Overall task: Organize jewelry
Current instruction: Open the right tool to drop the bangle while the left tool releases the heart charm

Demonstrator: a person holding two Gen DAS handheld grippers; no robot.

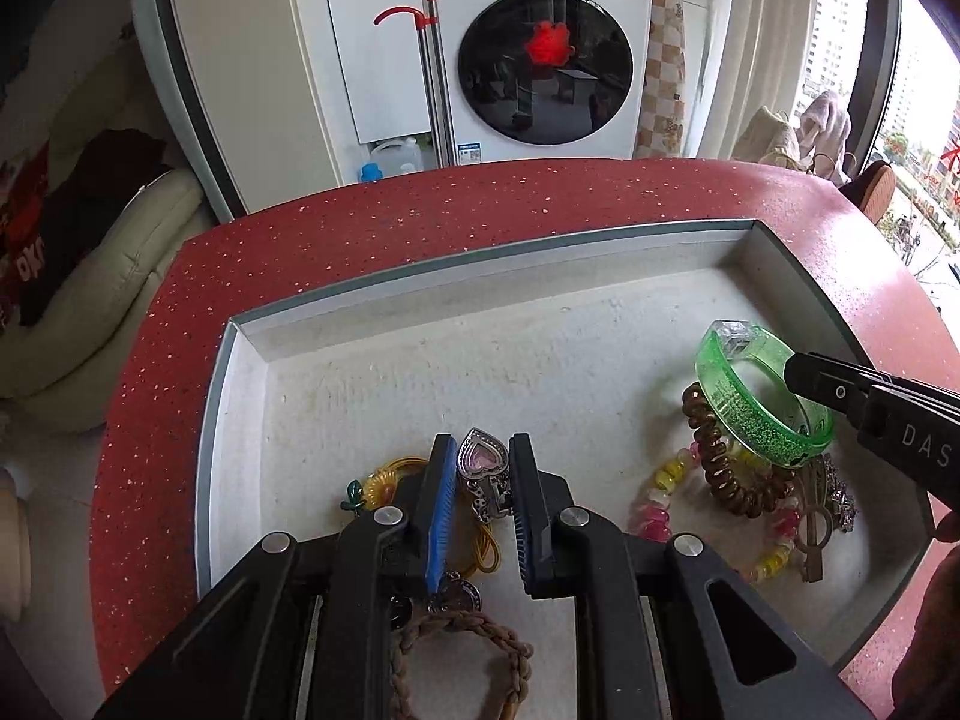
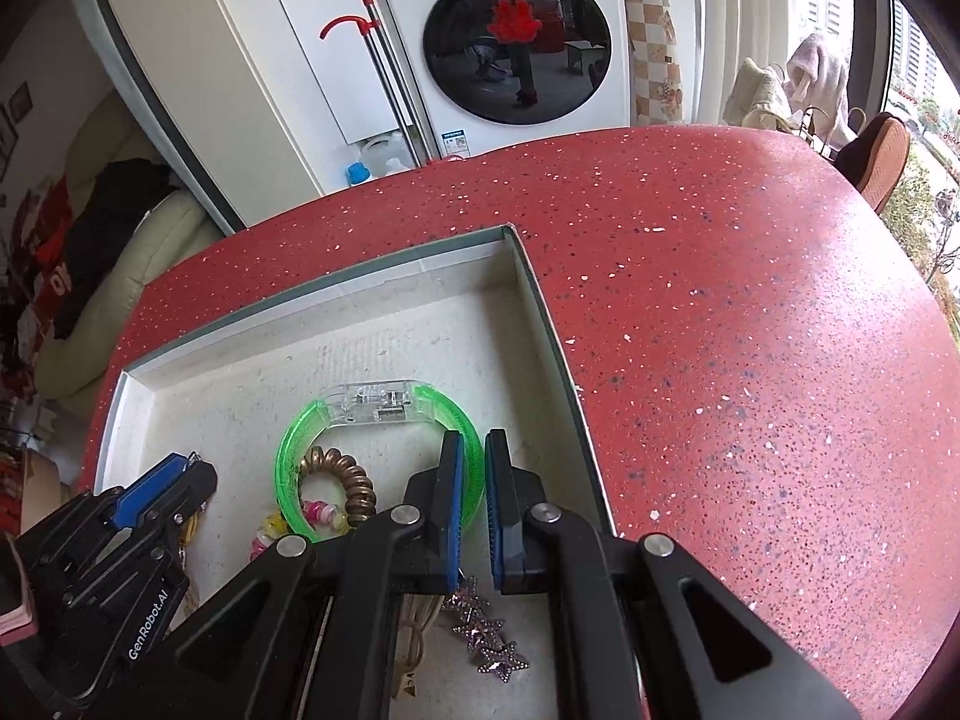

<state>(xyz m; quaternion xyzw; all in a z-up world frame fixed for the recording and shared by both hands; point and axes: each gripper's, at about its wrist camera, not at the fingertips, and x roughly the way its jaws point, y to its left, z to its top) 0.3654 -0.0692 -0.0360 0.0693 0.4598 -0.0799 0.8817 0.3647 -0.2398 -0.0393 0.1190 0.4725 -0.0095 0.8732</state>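
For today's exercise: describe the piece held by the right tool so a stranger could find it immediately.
Start at the red speckled table, then the shallow white tray on it. At the tray's right side, the right tool pinches a bangle: the only translucent glittery green hoop, with a clear plastic block on its rim.

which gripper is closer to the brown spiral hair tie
Right. The right gripper holds the green bangle lying over the hair tie; the left gripper holds a heart clip farther away.

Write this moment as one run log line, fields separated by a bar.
left gripper: shut on heart clip | right gripper: shut on green bangle | both over tray
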